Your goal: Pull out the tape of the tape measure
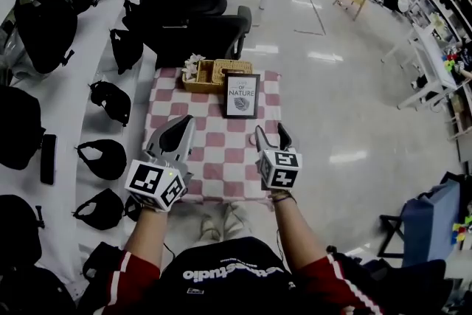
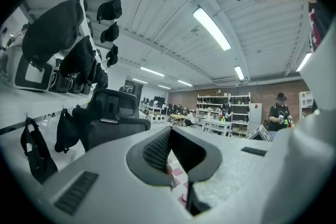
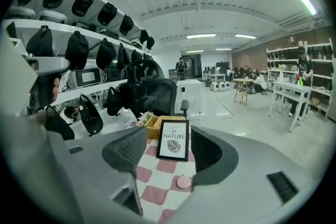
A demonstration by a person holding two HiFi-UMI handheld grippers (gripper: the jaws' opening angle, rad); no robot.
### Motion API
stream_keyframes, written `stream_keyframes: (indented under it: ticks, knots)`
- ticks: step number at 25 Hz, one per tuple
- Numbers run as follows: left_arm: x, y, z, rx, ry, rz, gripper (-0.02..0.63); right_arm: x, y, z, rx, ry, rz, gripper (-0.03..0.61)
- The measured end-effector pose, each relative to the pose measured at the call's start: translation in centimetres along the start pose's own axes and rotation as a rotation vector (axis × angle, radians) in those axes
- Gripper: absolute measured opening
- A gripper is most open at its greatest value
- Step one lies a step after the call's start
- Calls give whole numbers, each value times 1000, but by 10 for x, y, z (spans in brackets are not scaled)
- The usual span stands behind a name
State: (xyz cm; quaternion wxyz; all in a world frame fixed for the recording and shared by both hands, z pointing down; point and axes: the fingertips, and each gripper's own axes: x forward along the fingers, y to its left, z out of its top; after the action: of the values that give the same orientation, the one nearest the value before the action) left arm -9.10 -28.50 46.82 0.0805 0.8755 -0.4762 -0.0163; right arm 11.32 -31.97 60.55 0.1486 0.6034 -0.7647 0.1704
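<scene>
A small round pink tape measure (image 3: 183, 182) lies on the red-and-white checked tablecloth (image 3: 157, 194), in front of a framed print. In the right gripper view it sits low between the jaws, nearer the right one, with nothing touching it. My right gripper (image 3: 168, 136) (image 1: 271, 130) is open, over the table's front right part. I cannot make out the tape measure in the head view. My left gripper (image 1: 181, 123) (image 2: 171, 131) hangs over the table's front left, its fingertips together, and I see nothing held in them.
A framed "NATURE" print (image 1: 242, 95) stands mid-table with a wicker basket (image 1: 210, 74) and white flowers behind it. Two black office chairs (image 1: 192, 18) stand beyond the table (image 1: 214, 158). Shelves with black caps and bags (image 1: 103, 103) run along the left. People work at far tables.
</scene>
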Motion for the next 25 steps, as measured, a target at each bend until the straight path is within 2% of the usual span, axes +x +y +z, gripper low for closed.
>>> stream_keyframes:
  ticks: [13, 25]
  knots:
    - [23, 4, -44, -5, 92, 6, 5, 51, -18, -103, 35, 185, -29, 261]
    - [36, 21, -78, -7, 139, 63, 5, 102, -30, -181, 49, 323, -34, 261]
